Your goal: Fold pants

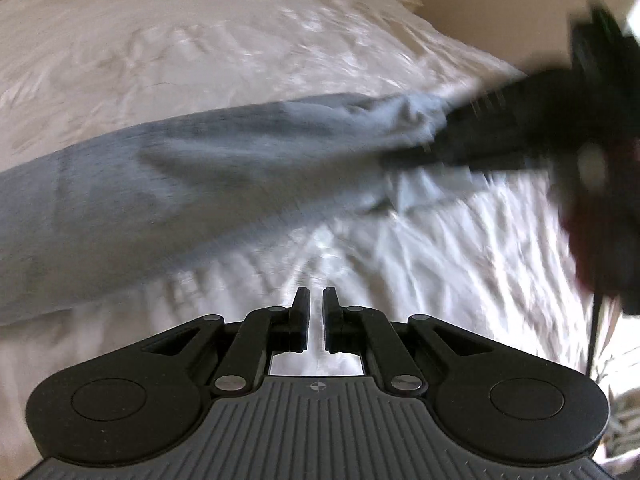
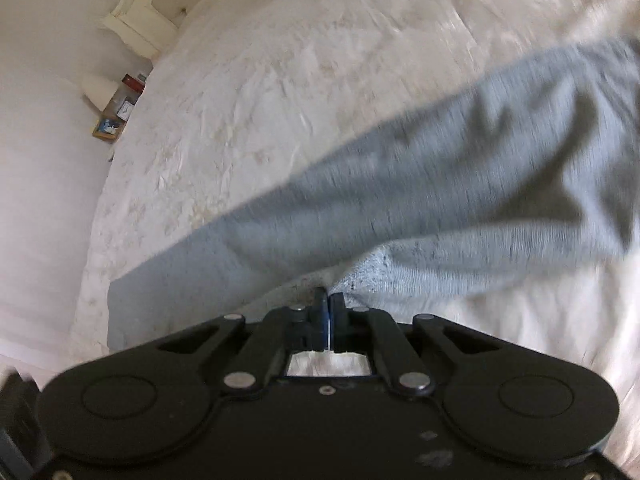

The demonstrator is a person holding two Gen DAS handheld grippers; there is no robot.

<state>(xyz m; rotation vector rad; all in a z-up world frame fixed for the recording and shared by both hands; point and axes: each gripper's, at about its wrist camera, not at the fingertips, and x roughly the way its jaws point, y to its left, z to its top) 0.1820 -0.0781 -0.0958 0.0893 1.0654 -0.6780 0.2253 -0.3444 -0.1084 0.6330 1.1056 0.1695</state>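
Note:
Grey pants [image 1: 192, 176] lie stretched across a white bed cover [image 1: 200, 40]. In the left wrist view my left gripper [image 1: 316, 300] hovers over the bare cover just in front of the pants, its jaws nearly closed with a narrow gap and nothing between them. The right gripper [image 1: 432, 148] shows there at the right, blurred, clamped on the pants' end. In the right wrist view my right gripper [image 2: 329, 300] is shut on the edge of the grey pants [image 2: 400, 208], which run away to the upper right.
The white bed cover [image 2: 280, 80] fills both views. A pale headboard [image 2: 132, 16] and a bedside shelf with small boxes [image 2: 120, 108] stand at the bed's left edge. A dark cable [image 1: 596, 320] hangs at the right.

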